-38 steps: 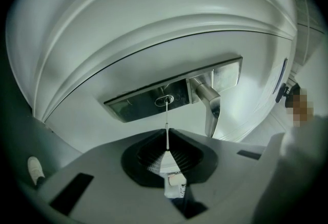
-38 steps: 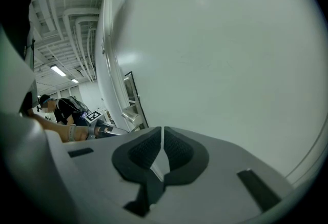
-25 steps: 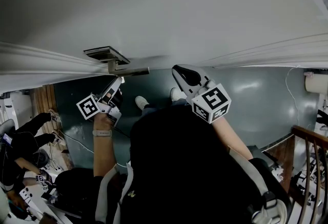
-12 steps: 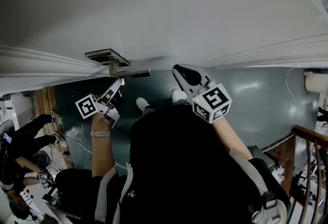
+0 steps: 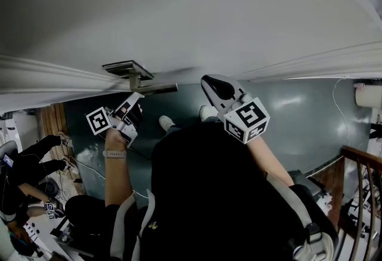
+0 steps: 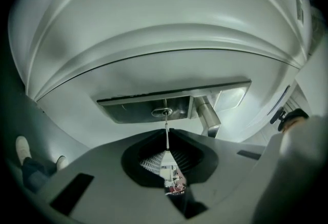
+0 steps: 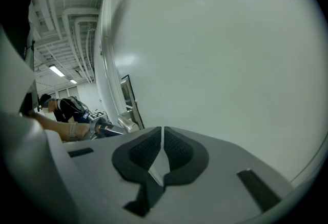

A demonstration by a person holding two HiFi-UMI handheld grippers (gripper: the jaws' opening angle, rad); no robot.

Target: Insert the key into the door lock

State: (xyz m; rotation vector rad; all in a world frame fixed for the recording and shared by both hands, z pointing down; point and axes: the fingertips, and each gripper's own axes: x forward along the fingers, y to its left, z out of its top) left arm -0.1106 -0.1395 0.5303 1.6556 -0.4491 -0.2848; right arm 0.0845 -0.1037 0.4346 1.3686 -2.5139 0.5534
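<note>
A thin silver key (image 6: 166, 138) is pinched in my left gripper (image 6: 167, 129), which is shut on it. Its blade points straight at the round keyhole (image 6: 162, 112) in the metal lock plate (image 6: 128, 110), and the tip meets the keyhole; how deep it sits I cannot tell. A lever handle (image 6: 207, 115) juts out right of the keyhole. From the head view, the left gripper (image 5: 136, 100) sits just below the lock plate (image 5: 127, 68) and handle (image 5: 158, 88). To the right, the right gripper (image 5: 206, 82) is shut on nothing, close to the white door (image 7: 220, 54).
The white door (image 5: 191, 9) fills the upper view. People sit on the floor at lower left (image 5: 24, 164). A wooden railing (image 5: 358, 194) stands at the right. The holder's shoes (image 5: 165, 122) show on the grey floor (image 5: 298, 110).
The left gripper has shifted slightly left and tilted flatter under the handle. The right gripper has stayed put.
</note>
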